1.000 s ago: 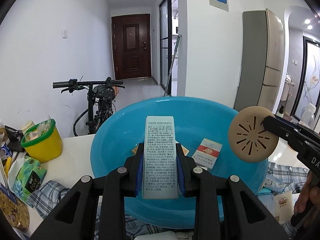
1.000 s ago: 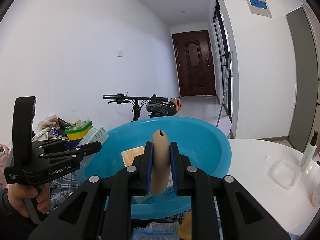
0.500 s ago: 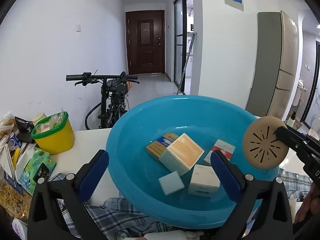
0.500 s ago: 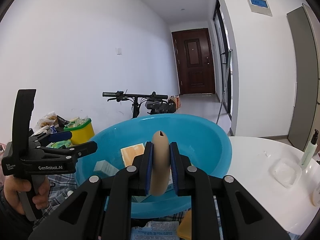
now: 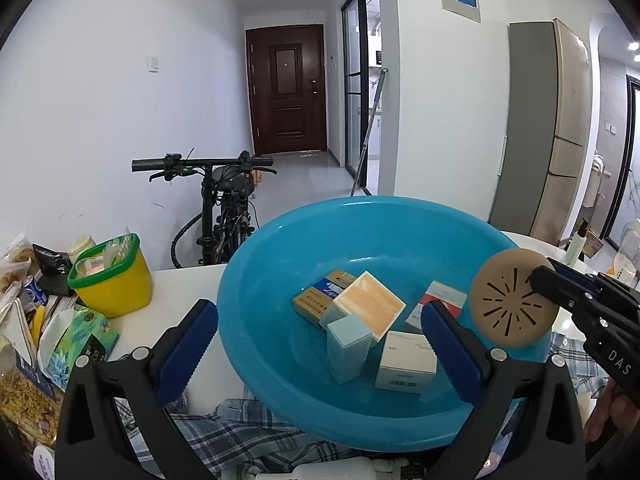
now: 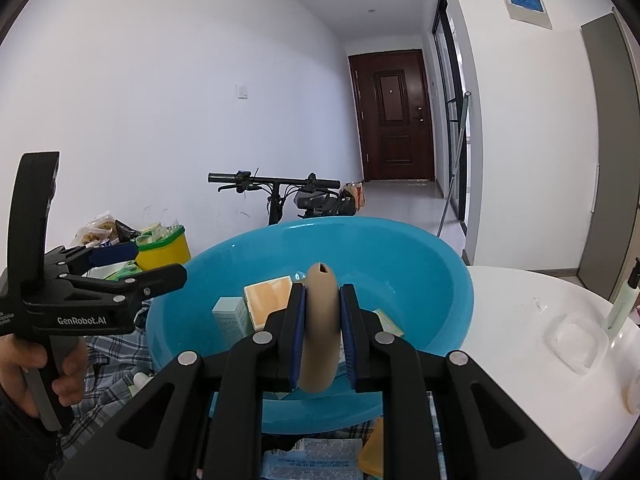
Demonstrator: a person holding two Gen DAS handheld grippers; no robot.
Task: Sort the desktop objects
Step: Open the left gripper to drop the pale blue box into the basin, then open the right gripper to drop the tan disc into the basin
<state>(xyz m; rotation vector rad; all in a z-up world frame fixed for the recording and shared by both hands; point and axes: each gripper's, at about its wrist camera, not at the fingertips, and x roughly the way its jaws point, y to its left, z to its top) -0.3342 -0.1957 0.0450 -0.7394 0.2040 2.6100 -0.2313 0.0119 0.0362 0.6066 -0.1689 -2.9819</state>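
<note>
While left gripper (image 5: 320,334) gapes, right gripper (image 6: 322,320) pinches tan disc (image 6: 319,328).

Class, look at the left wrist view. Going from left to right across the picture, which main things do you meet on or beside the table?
Snack packets → yellow tub → bicycle → blue basin → tan slotted disc held by the right claw.

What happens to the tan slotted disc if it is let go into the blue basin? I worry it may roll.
The tan disc is round and thin, gripped on edge by the right gripper, so dropped on its rim it could roll briefly. The blue basin slopes inward, likely steering it toward the boxes. It looks stiff and probably light.
</note>
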